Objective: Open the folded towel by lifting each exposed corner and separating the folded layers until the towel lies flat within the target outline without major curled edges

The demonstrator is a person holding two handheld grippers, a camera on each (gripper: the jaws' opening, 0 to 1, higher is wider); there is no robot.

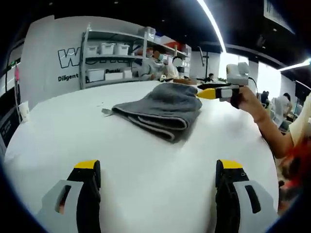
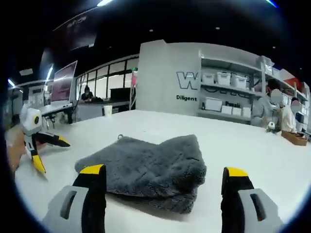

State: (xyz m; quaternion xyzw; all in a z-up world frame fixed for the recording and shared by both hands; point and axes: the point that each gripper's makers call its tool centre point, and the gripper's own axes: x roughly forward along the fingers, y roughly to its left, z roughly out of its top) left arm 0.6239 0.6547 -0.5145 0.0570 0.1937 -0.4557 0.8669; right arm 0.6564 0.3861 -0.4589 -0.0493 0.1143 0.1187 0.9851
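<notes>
**A:** What does your left gripper view give you?

**B:** Your left gripper [image 1: 158,182] hangs over bare white desk [image 1: 146,160], jaws wide apart and holding nothing. The grey towel [image 1: 160,110] lies folded well ahead of it, stacked layers showing along the near edge. Your right gripper [image 1: 213,92] shows beyond the towel's far right side, held in your hand [image 1: 248,99]; from here I cannot tell how its jaws stand.

**A:** And the right gripper view?

**B:** There the right gripper [image 2: 163,187] has its jaws spread, empty, just before the towel [image 2: 150,167], whose thick fold sits between them. Your left gripper [image 2: 46,150] shows at far left, jaws parted, well apart from the cloth.

**A:** So which step is this?

**B:** I'd judge it the approach: the towel looks untouched and fully folded. Next you need to pick one exposed corner, pinch the top layer alone, and lift it clear.
</notes>
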